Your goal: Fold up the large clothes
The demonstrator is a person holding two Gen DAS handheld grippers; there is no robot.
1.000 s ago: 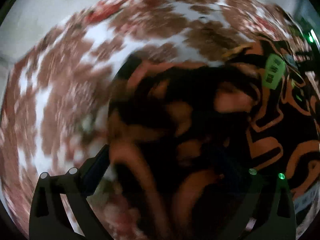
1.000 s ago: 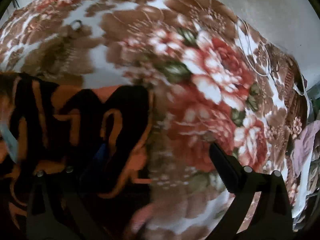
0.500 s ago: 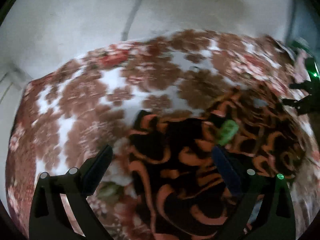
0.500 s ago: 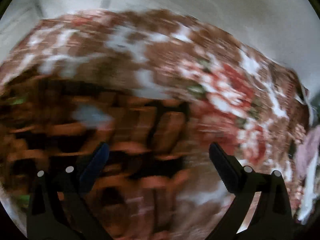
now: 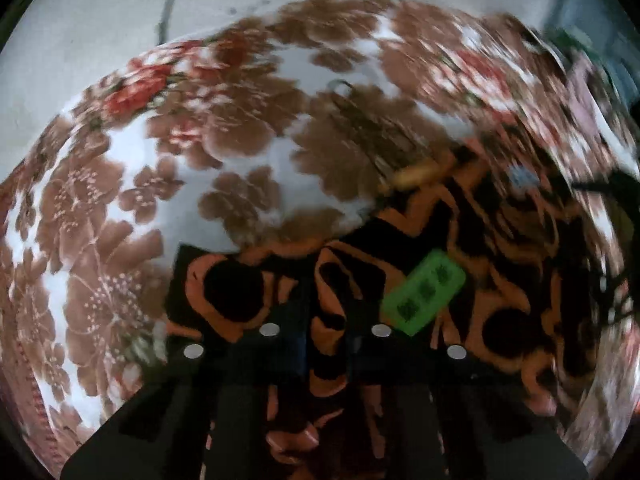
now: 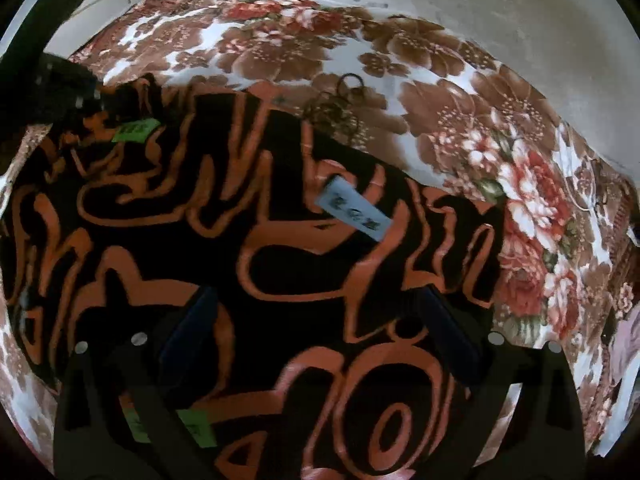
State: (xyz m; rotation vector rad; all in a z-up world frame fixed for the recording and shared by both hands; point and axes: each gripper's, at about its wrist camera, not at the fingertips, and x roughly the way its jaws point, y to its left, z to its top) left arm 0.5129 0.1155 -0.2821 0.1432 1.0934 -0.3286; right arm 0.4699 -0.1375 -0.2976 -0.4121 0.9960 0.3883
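A large black garment with orange swirls [image 6: 248,248] lies spread on a floral blanket. It carries a green tag [image 5: 424,296] and a pale blue tag [image 6: 354,208]. My left gripper [image 5: 326,344] is shut on a fold of the garment's edge [image 5: 328,320], near its left corner. It also shows at the far left in the right wrist view [image 6: 60,92]. My right gripper [image 6: 316,332] is open and hovers over the middle of the garment, with nothing between its fingers.
The brown, white and red floral blanket [image 5: 120,208] covers the bed under the garment. A pale wall [image 6: 520,12] with a dark cable stands behind the bed. A pinkish cloth [image 6: 624,344] lies at the right edge.
My left gripper has closed on the garment's edge; it was open before. My right gripper has swung left from the blanket to over the garment and stayed open.
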